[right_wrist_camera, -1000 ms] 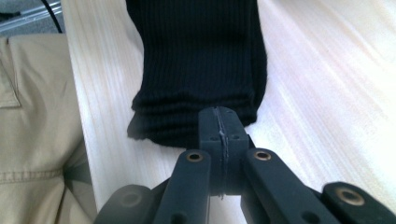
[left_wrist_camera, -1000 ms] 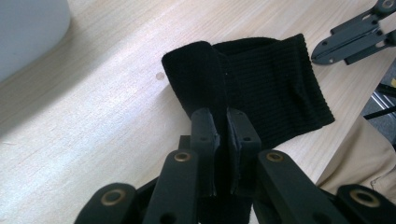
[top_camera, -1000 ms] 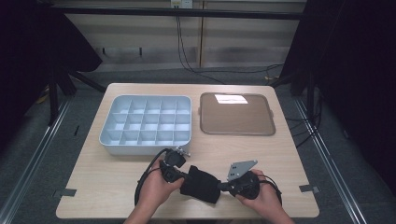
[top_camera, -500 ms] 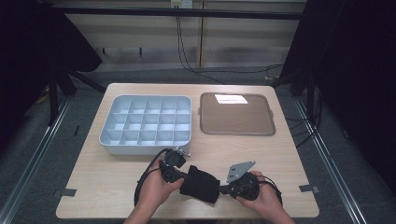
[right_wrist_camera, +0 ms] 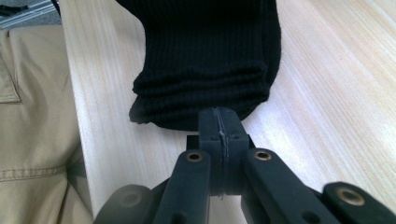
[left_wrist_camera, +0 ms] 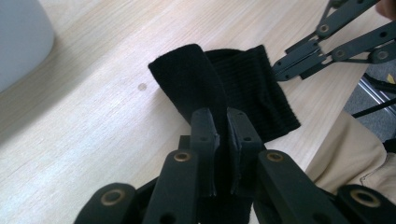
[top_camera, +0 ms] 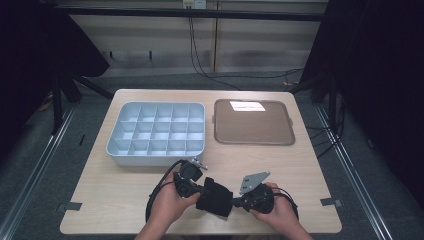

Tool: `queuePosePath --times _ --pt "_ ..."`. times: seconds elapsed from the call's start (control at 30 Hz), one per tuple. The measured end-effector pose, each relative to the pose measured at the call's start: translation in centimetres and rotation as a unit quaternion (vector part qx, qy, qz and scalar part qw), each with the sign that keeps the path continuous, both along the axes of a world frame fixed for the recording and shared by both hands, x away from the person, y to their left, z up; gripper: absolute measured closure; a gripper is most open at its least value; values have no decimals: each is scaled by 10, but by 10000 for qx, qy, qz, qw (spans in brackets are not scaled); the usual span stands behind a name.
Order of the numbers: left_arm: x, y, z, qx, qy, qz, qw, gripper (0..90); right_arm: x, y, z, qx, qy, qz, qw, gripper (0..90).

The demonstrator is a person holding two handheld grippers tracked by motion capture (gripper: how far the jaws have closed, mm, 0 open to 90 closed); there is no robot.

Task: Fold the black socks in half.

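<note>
Black sock [top_camera: 215, 196] at near table [top_camera: 300, 165] edge, folded, held btwn both tools. Left hand-held gripper [left_wrist_camera: 223, 140] clamped on upturned fabric flap; right hand-held gripper [right_wrist_camera: 219, 128] jaws pressed together at ribbed cuff, likely pinching thin edge. Step: fold/roll in progress. Next prob needs tucking flap w/o losing grip. Grey divided bin [top_camera: 157, 132], brown tray [top_camera: 252, 122] beyond.

A light wooden table [top_camera: 125, 200] carries a pale grey divided box [top_camera: 157, 132] and, just beside it, a brown tray [top_camera: 253, 122]. A black sock [top_camera: 215, 197] lies near the front edge.
</note>
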State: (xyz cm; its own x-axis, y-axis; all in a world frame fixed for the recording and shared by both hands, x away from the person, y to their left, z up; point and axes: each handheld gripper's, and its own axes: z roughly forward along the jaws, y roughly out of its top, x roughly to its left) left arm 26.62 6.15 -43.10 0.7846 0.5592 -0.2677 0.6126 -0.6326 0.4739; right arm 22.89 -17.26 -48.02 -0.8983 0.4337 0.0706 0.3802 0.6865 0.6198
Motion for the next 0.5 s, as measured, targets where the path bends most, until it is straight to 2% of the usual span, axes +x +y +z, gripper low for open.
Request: queuePosePath --times 0.5 --pt "-2 -13 -2 48 -94 -167 9998 815 1 8 -1 24 -23 -18 10000 900"
